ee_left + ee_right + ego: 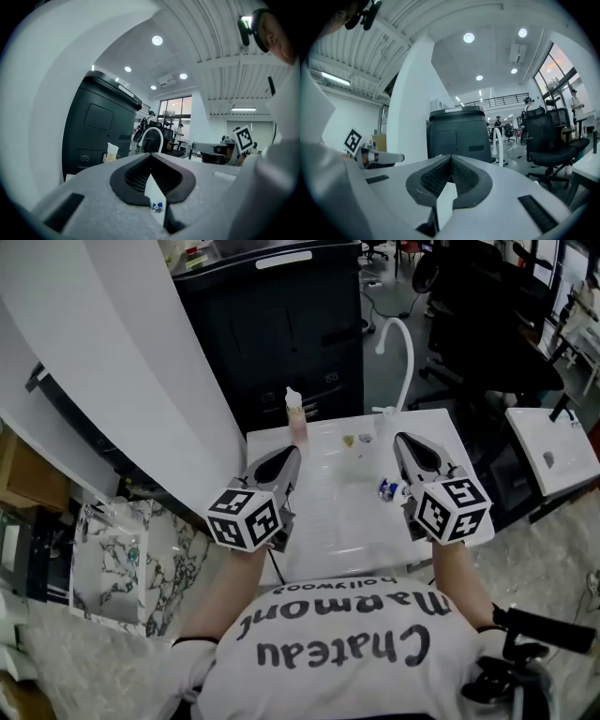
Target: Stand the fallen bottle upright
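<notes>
The person is holding both forearms out from a white shirt (pixel 337 643), roughly side by side, over a white table (pixel 328 521). The left gripper (pixel 291 456) is pointing level toward twelve o'clock in the head view, with its marker cube (pixel 246 517) nearest the body. Its jaws are pressed together with nothing between them. The right gripper (pixel 401 440) is also lying level, tilting slightly toward eleven o'clock, with its own cube (pixel 453 509) at the rear. Its jaws are likewise meeting at the tips and gripping nothing.

The bottle (pixel 295 416) is standing upright at the far left part of the table, just past the left gripper's tip at its twelve o'clock and apart from it. It is wearing a white cap, and its lower part is showing a pale pink fill.

A small blue-and-white thing (pixel 387 489) is lying on the table at nine o'clock from the right gripper, close beside it. A small yellow bit (pixel 349 440) is sitting between the two tips. A white curved tap (pixel 405 343) is rising at the table's far edge, and a black cabinet (pixel 281 324) is standing behind.
</notes>
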Demonstrator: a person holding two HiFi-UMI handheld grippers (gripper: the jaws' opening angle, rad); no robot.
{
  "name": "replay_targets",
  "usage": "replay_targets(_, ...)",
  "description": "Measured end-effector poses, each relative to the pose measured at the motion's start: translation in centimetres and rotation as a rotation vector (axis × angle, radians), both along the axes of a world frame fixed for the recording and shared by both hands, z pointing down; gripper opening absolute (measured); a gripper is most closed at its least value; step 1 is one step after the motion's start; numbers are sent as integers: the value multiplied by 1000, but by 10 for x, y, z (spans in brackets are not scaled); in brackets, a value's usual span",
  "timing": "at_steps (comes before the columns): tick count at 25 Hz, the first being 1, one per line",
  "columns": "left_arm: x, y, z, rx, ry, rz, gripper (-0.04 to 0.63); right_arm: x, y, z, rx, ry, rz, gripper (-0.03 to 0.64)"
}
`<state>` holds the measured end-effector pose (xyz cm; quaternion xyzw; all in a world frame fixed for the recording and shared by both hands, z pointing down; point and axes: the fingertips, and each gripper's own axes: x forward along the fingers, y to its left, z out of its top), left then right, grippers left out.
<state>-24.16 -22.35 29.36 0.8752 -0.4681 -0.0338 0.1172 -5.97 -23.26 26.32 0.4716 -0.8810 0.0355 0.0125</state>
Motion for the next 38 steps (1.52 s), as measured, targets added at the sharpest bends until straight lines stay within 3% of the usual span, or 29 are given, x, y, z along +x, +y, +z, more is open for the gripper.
replay_targets(3,12,17,0,3,-5,-59,14,10,3,-4,-36,-114,-54,14)
replay_targets(5,21,29,-1,21,-25,-102,14,15,5,0,-87,-137,-90,14)
replay_targets(11,54,58,0,47,-25,-212,14,35,24,17,-146,-58,-174,14)
replay_targets(15,81,76,2,55,-67,-259,14,58,45,23,-153,-50,-224,14)
replay_targets(20,113,103,5,60,-65,-300,14,92,69,28,-154,-64,-256,14)
replay_targets(29,166,158,47,-16,-25,-348,14,150,114,61,-201,-18,-274,14)
replay_targets(38,174,199,75,-81,7,-398,14,173,136,88,-252,10,-269,14)
